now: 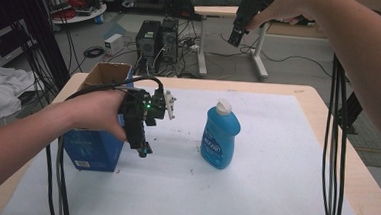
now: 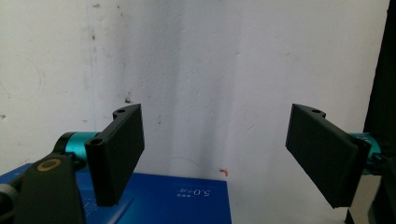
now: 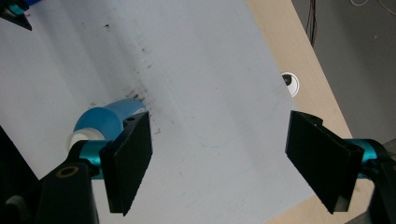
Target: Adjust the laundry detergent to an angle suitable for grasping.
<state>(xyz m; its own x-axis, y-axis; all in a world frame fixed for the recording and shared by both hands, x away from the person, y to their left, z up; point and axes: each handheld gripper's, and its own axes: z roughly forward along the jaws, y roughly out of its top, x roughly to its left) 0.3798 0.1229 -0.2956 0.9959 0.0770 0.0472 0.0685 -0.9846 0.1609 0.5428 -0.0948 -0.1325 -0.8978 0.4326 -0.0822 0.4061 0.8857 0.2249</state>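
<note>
A blue bottle [image 1: 220, 135] with a white cap stands upright near the middle of the white mat [image 1: 274, 183]. My left gripper [image 1: 144, 151] hangs beside the blue cardboard box [image 1: 93, 149], pointing down, a short way left of the bottle. Seen from the left gripper view, my left gripper [image 2: 215, 154] is open over the mat, nothing between its jaws, with the blue box [image 2: 177, 198] at the bottom edge. My right gripper [image 1: 237, 37] is held high above the far table edge. The right gripper view looks down with my right gripper [image 3: 219, 163] open, the bottle [image 3: 105, 119] far below by its left jaw.
The open-topped box [image 1: 108, 75] stands at the left of the wooden table [image 1: 328, 111]. Black cables [image 1: 335, 161] hang down at the right and more cables [image 1: 56, 179] trail at the left. A round hole [image 3: 290, 83] sits in the tabletop. Computers and desks stand beyond.
</note>
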